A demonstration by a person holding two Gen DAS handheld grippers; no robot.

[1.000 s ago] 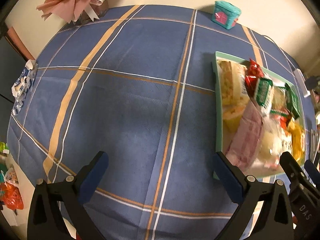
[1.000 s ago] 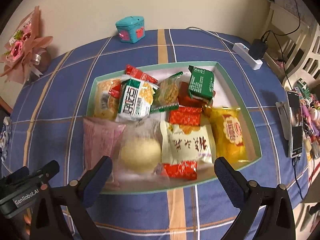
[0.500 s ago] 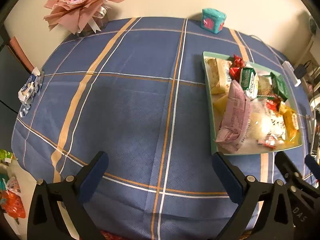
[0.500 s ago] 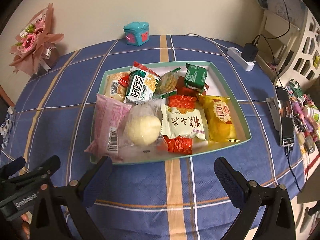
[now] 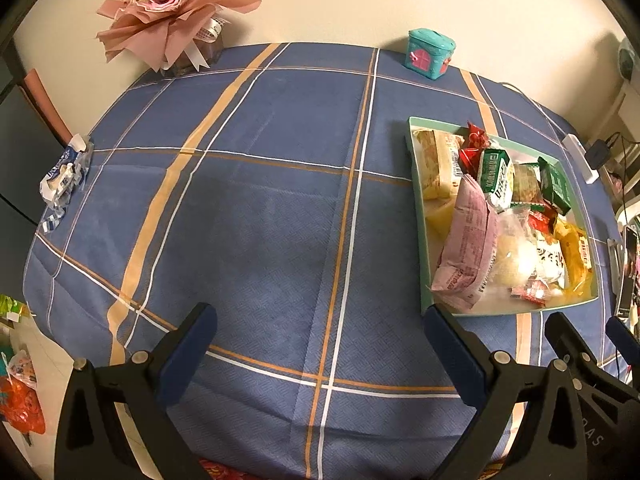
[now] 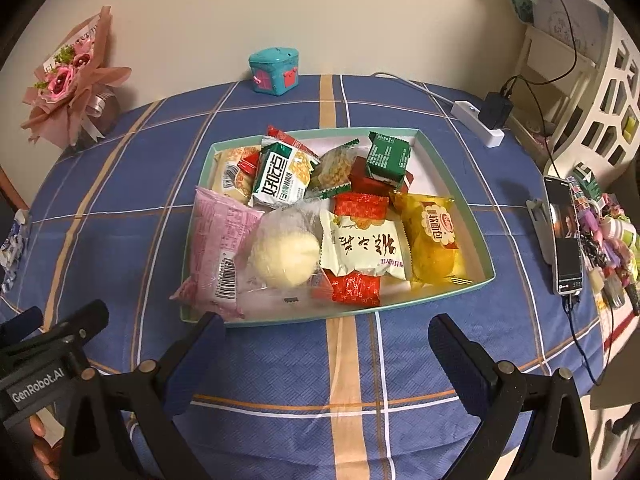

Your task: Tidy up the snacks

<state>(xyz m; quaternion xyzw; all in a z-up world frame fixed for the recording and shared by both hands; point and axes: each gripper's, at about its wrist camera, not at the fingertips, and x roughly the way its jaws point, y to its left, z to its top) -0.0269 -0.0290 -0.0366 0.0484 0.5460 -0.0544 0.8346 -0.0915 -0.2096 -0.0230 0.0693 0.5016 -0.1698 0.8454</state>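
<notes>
**Both grippers pull back from a full tray**

Over the last second both grippers have drawn away from the tray: it filled the right wrist view a moment ago and now sits further off, with a band of bare blue checked tablecloth (image 6: 360, 360) between it and the fingers. That retreat, with nothing carried, suggests the packing is done or nearly done.

Nearest the cameras, the left gripper (image 5: 316, 344) is spread wide and empty above the cloth, well to the left of the tray. The right gripper (image 6: 324, 348) is likewise released, holding nothing, its fingers just short of the tray's near rim.

Beyond them the green tray (image 6: 452, 176) lies flat on the cloth with all the visible snacks inside it. At its front are a pink packet (image 6: 218, 248) whose corner overhangs the near rim, a round bun in clear wrap (image 6: 286, 254), a cream packet with red ends (image 6: 360, 252) and a yellow packet (image 6: 436, 236). Behind them lie a green-and-white packet (image 6: 284, 176), a small green packet (image 6: 388, 158) and red wrappers. No snack shows loose on the cloth.

Farthest off, by the wall, stand a teal box (image 6: 274, 70) and a pink bouquet (image 6: 68, 88).
</notes>
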